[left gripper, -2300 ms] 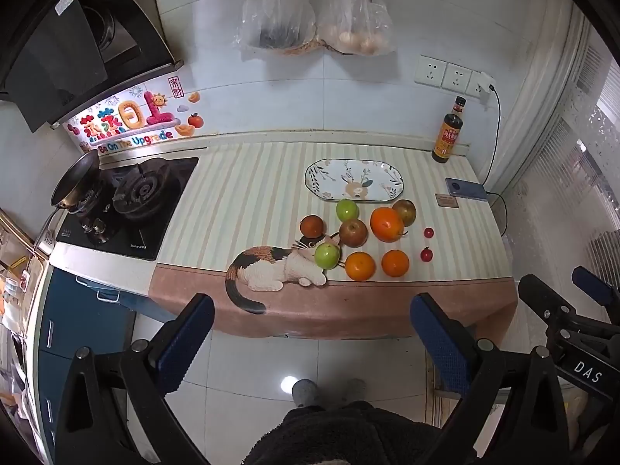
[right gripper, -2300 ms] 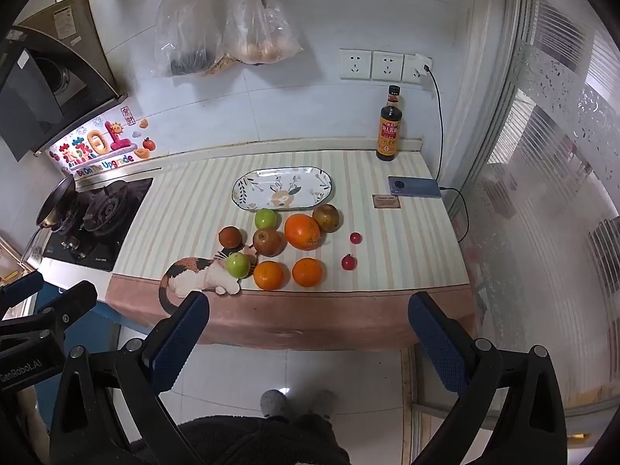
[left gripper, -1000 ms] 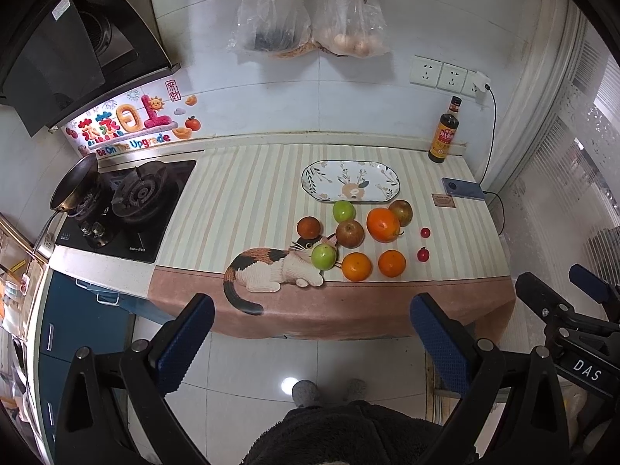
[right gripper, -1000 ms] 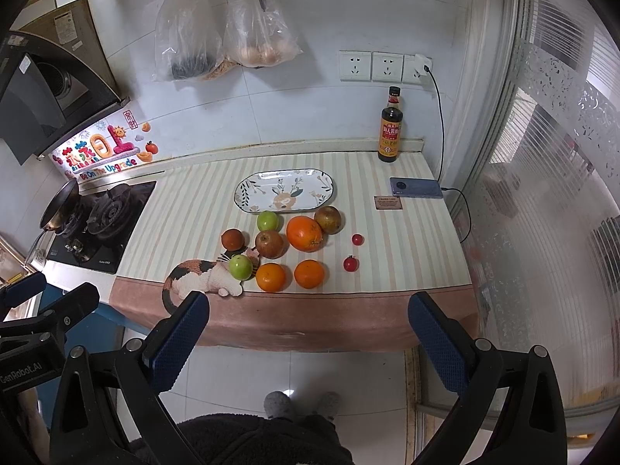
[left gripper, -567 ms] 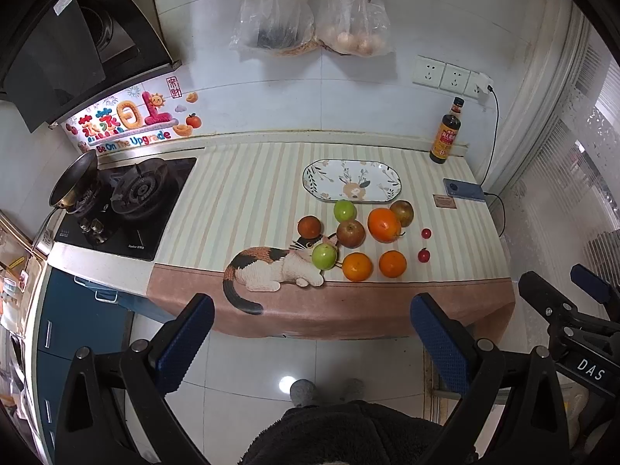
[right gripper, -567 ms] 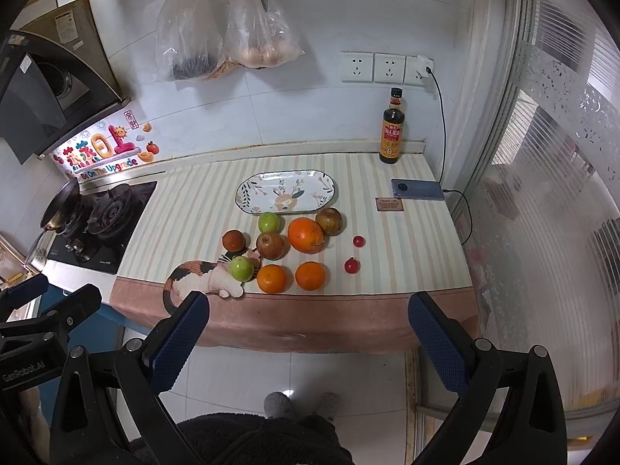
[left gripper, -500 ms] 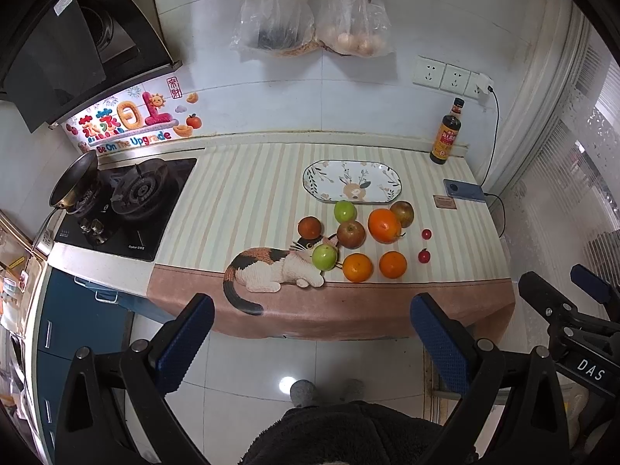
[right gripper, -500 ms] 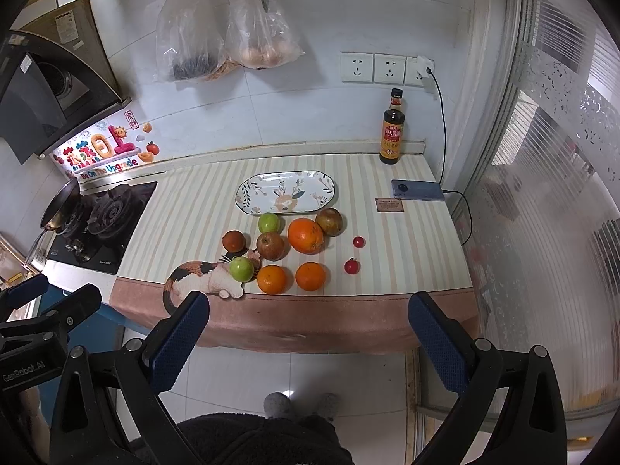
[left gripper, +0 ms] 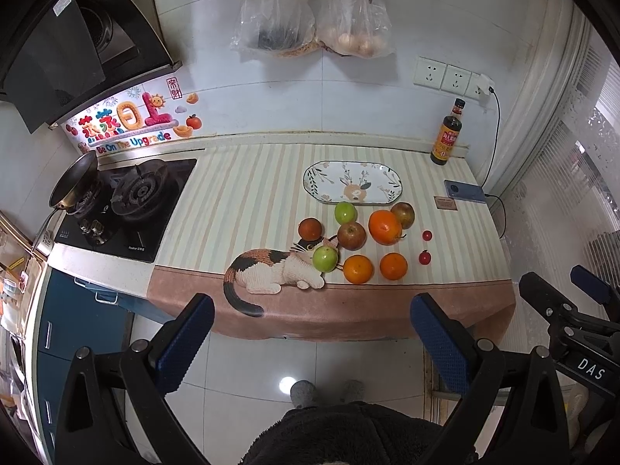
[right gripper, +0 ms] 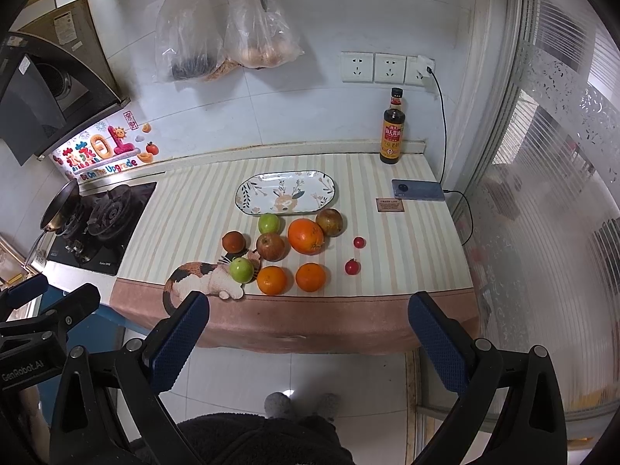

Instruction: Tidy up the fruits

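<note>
Several fruits lie loose on the striped counter mat: a big orange (left gripper: 384, 227) (right gripper: 305, 236), two small oranges (left gripper: 358, 269) (left gripper: 393, 266), two green apples (left gripper: 325, 259) (left gripper: 345, 212), a red apple (left gripper: 351, 235), brown fruits (left gripper: 310, 228) and two small red fruits (left gripper: 424, 257). An empty oval flowered plate (left gripper: 352, 182) (right gripper: 286, 192) lies behind them. My left gripper (left gripper: 310, 343) and right gripper (right gripper: 308, 343) are both open and empty, held well back from the counter above the floor.
A gas stove (left gripper: 124, 205) with a pan (left gripper: 73, 180) is at the left. A sauce bottle (left gripper: 446, 137), a phone on a charging cable (left gripper: 464, 190) and a small card (left gripper: 445, 203) are at the back right. Bags (left gripper: 310, 27) hang on the wall.
Both views have drifted only slightly; the fruits and plate have not moved and both grippers stay open.
</note>
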